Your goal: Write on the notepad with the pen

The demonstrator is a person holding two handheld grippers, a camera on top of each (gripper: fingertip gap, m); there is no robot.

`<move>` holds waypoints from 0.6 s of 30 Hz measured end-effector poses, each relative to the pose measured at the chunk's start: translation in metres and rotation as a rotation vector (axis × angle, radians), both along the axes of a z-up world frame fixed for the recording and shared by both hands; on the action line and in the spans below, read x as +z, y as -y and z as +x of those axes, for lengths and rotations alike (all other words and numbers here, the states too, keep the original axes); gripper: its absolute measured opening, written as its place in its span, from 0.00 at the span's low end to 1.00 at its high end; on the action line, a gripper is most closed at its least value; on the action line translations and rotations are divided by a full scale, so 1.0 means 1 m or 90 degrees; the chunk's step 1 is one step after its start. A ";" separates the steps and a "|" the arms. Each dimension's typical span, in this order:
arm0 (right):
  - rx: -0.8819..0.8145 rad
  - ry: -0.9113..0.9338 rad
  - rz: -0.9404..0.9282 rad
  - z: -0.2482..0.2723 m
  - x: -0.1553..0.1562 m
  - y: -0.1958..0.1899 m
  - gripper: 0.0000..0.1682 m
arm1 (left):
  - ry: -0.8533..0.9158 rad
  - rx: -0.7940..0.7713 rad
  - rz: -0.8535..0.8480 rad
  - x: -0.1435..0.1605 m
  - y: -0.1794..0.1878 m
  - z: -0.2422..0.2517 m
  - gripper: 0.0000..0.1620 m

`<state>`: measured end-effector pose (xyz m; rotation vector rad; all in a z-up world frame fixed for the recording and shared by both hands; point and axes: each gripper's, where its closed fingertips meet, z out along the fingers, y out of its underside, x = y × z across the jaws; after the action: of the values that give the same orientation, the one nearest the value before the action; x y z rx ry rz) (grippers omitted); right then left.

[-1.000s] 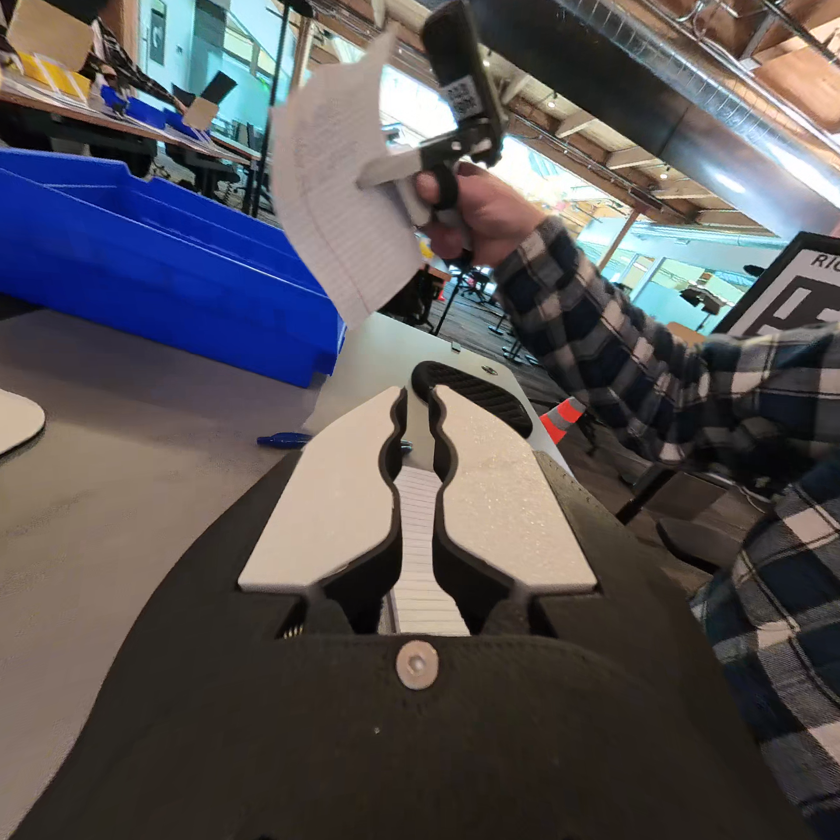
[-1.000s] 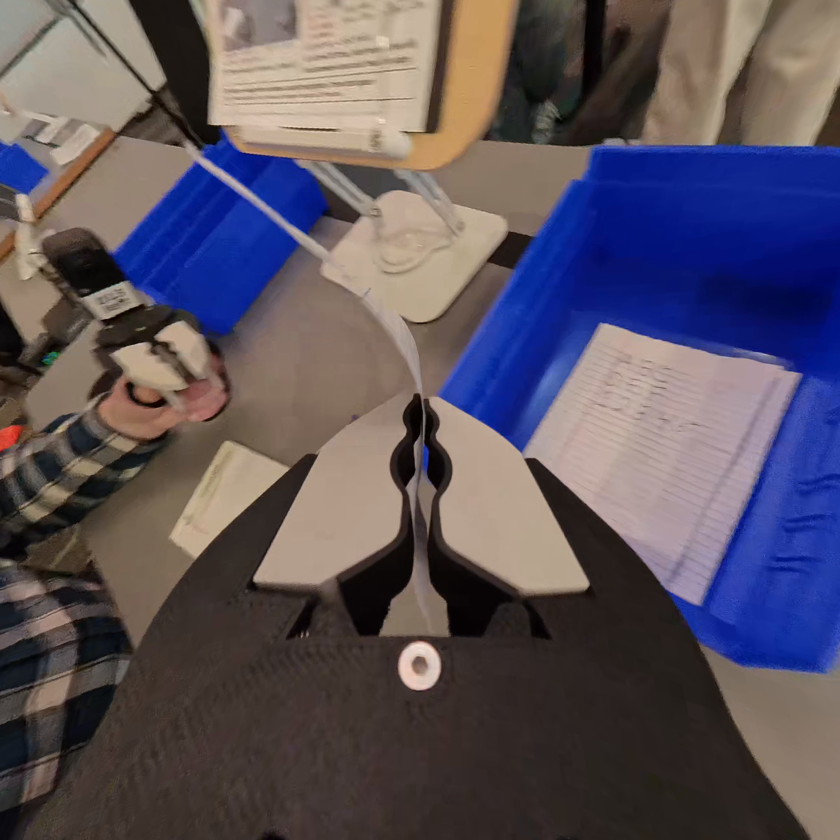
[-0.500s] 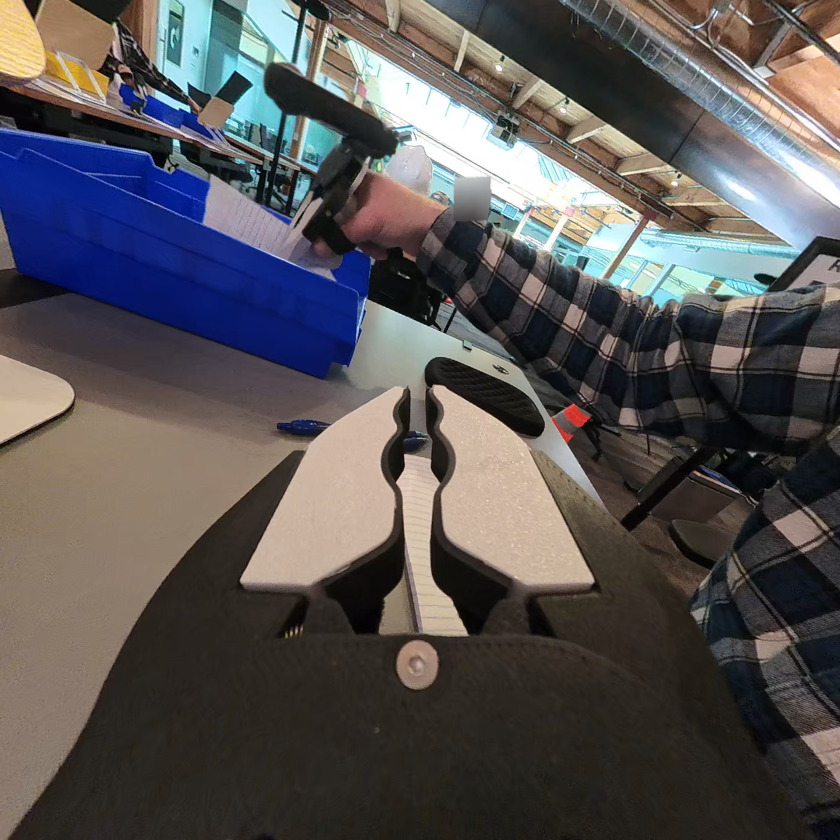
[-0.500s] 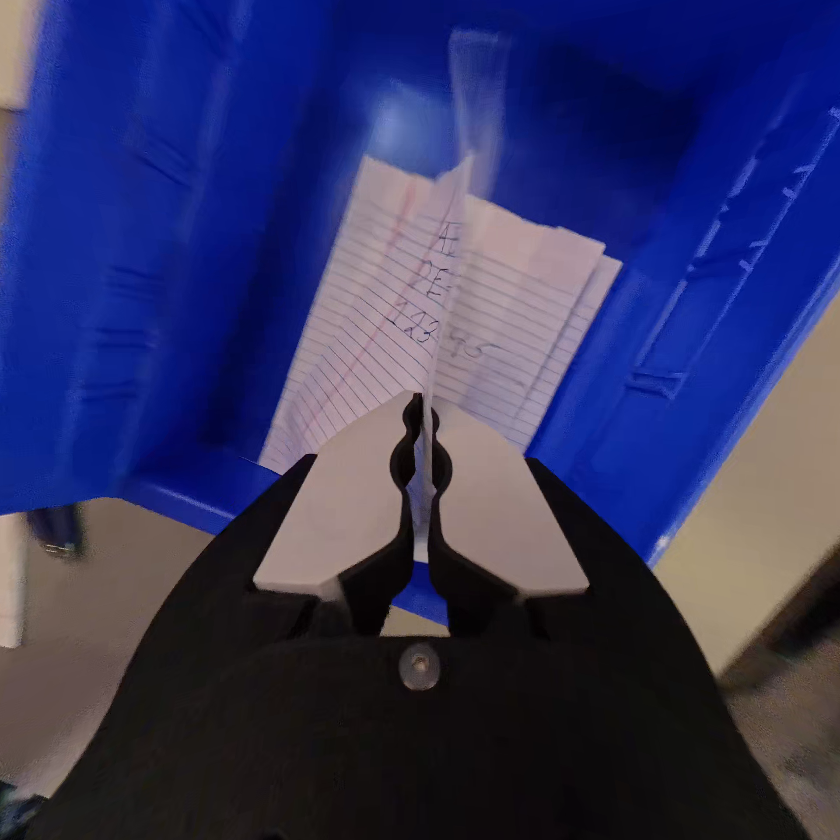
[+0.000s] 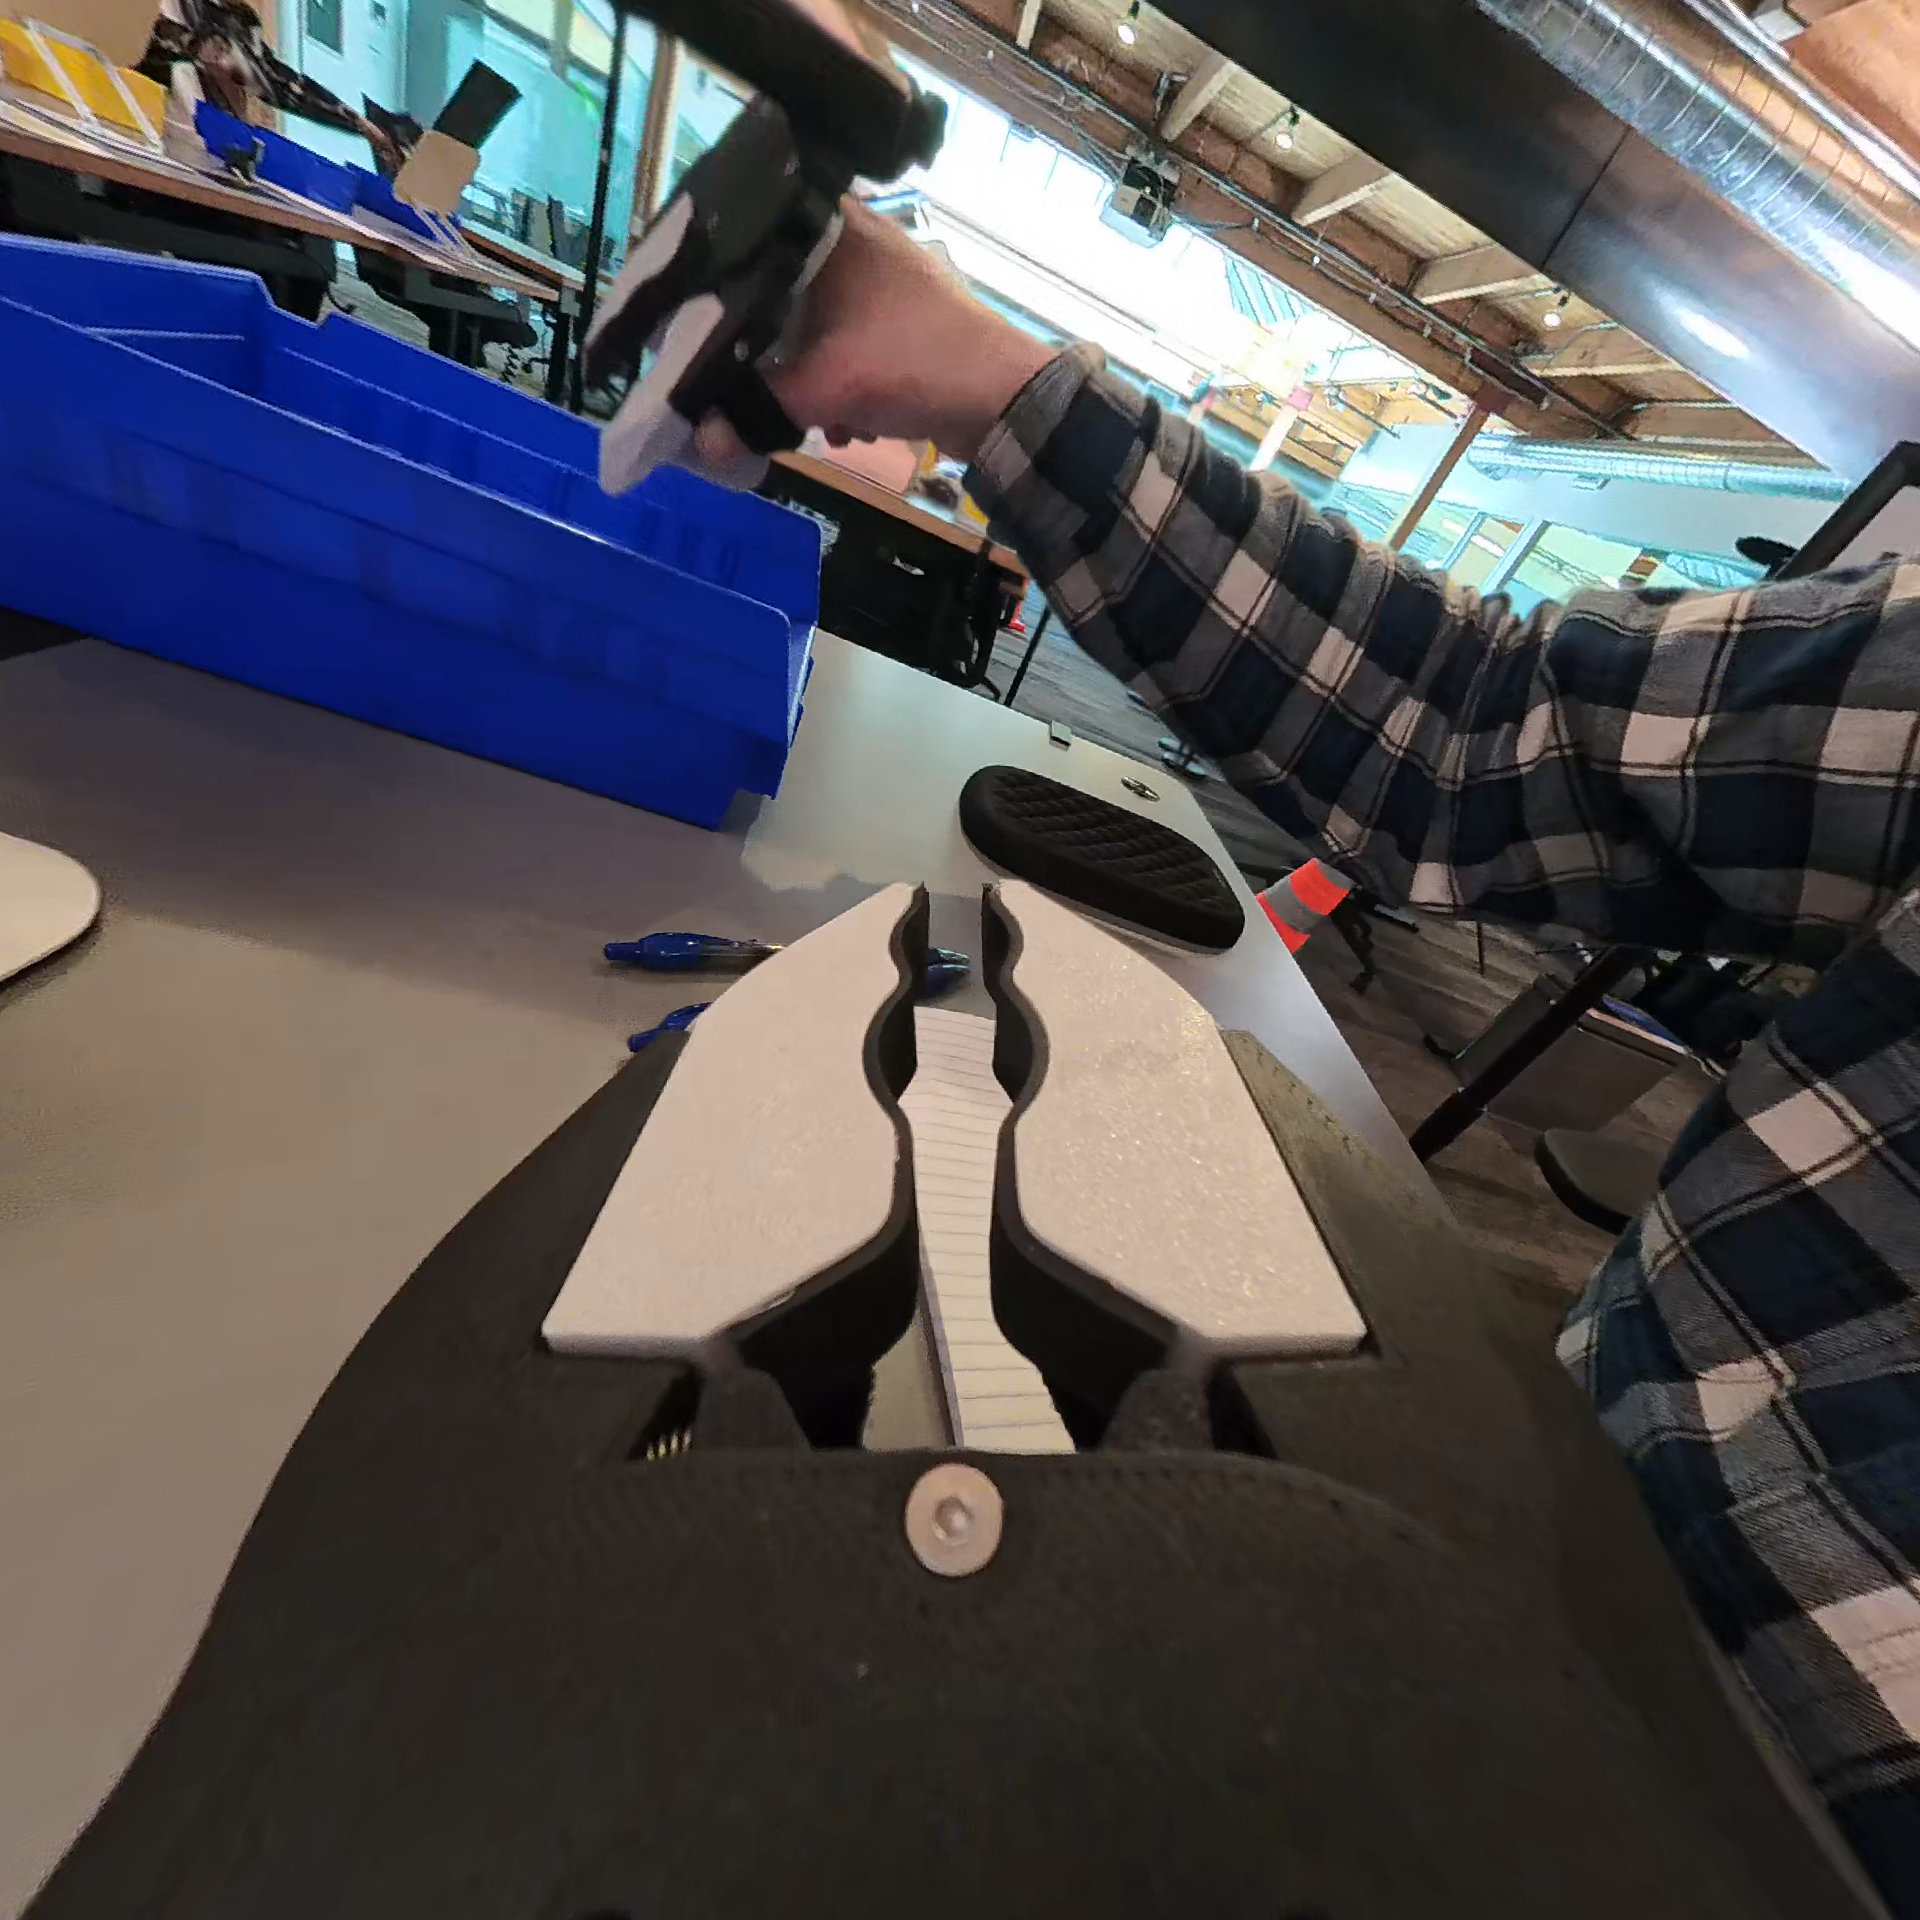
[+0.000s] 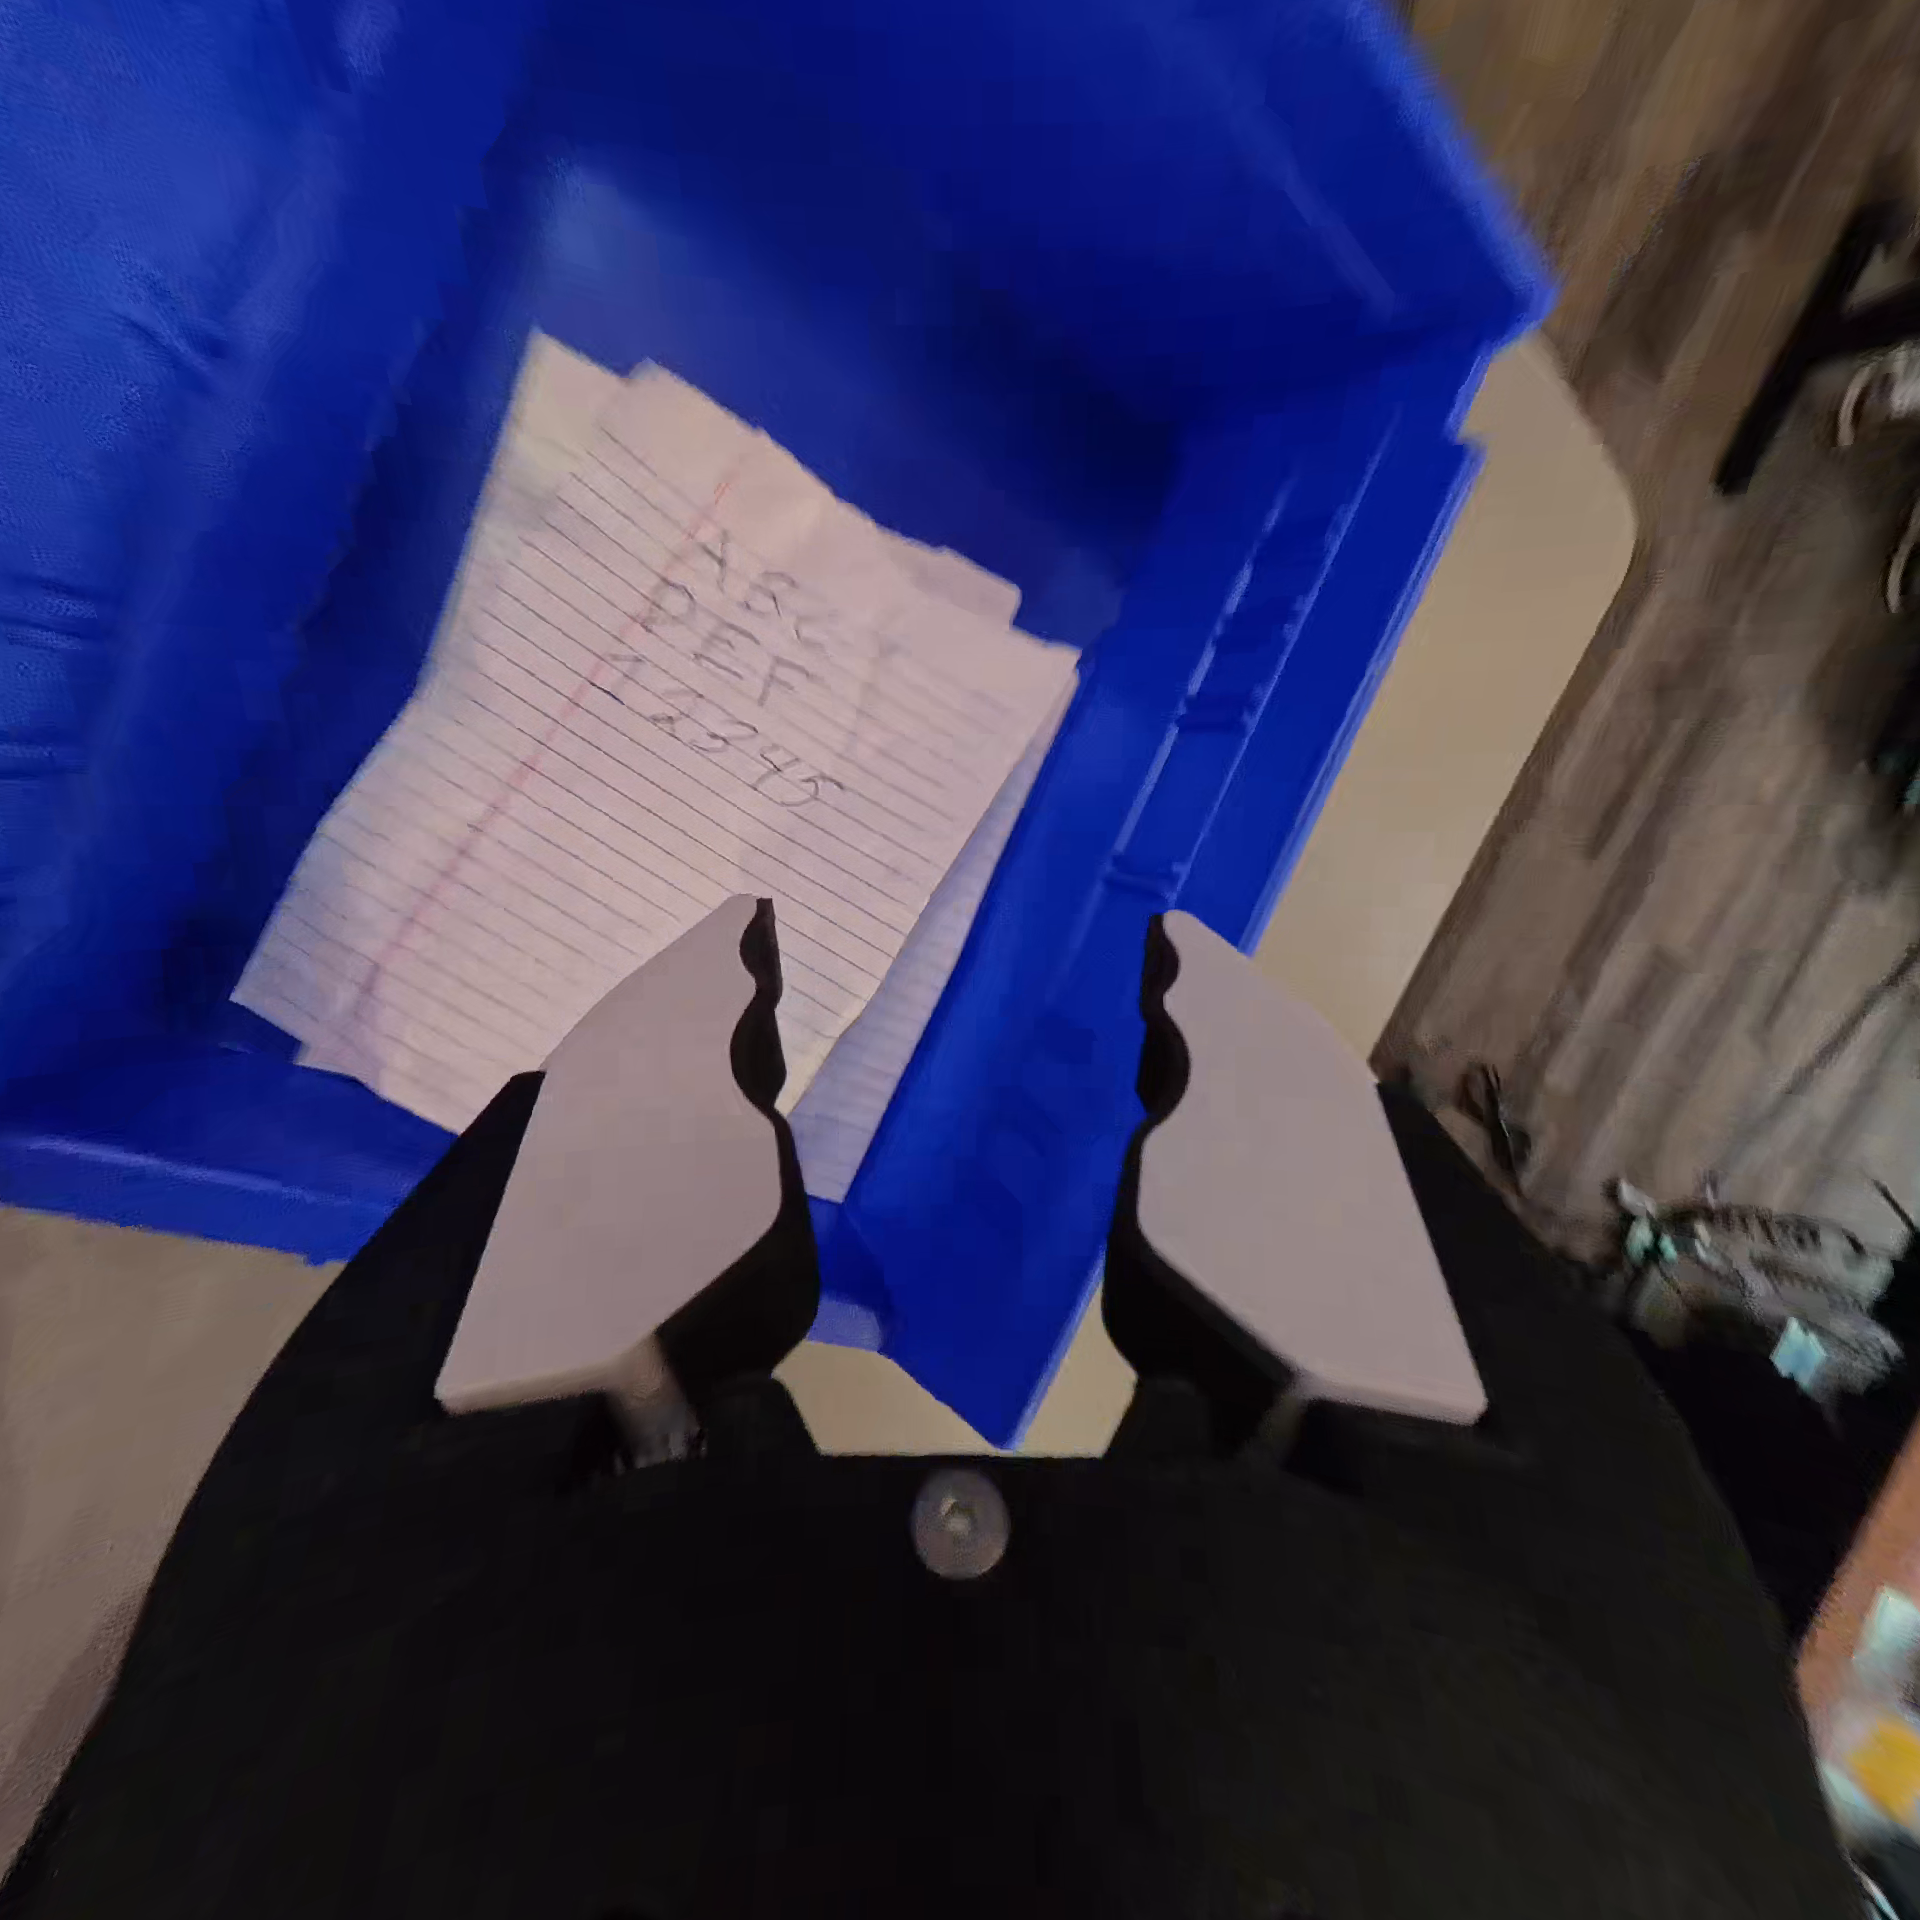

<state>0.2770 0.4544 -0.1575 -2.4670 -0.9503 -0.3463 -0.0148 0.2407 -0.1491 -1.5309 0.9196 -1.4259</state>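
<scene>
My left gripper (image 5: pixel 951 896) is shut and rests low on the grey table, over the lined notepad (image 5: pixel 961 1195), which shows through the narrow gap between its fingers. A blue pen (image 5: pixel 681 949) lies on the table just beyond the fingertips, with a second small blue piece (image 5: pixel 665 1023) beside it. My right gripper (image 6: pixel 956 925) is open and empty above the blue bin (image 6: pixel 1143 312). A torn lined sheet with handwriting (image 6: pixel 623 748) lies flat in the bin on other sheets. The right gripper also shows in the left wrist view (image 5: pixel 649 405), above the bin.
The blue bin (image 5: pixel 364 582) stands at the back left of the table. A black oval pad (image 5: pixel 1101 873) lies near the table's right edge. A white stand base (image 5: pixel 31 904) is at the left. A person's plaid sleeve (image 5: pixel 1351 644) reaches across. Spacing between my two grippers at the tips: around 35 cm. The left tips stand about 15 cm off the blue pen (image 5: pixel 681 949).
My right gripper carried the torn sheet from above the table into the blue bin, then opened and let it go. My left gripper stayed on the notepad.
</scene>
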 end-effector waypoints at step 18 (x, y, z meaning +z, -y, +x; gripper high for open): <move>0.215 -0.273 0.023 -0.117 0.027 0.204 0.25 | -0.334 -0.071 0.096 -0.032 0.066 -0.001 0.35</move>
<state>0.1596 0.2506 -0.1305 -2.1657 -1.1236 0.2663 -0.0154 0.1750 -0.1809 -1.7939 1.4074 -1.0093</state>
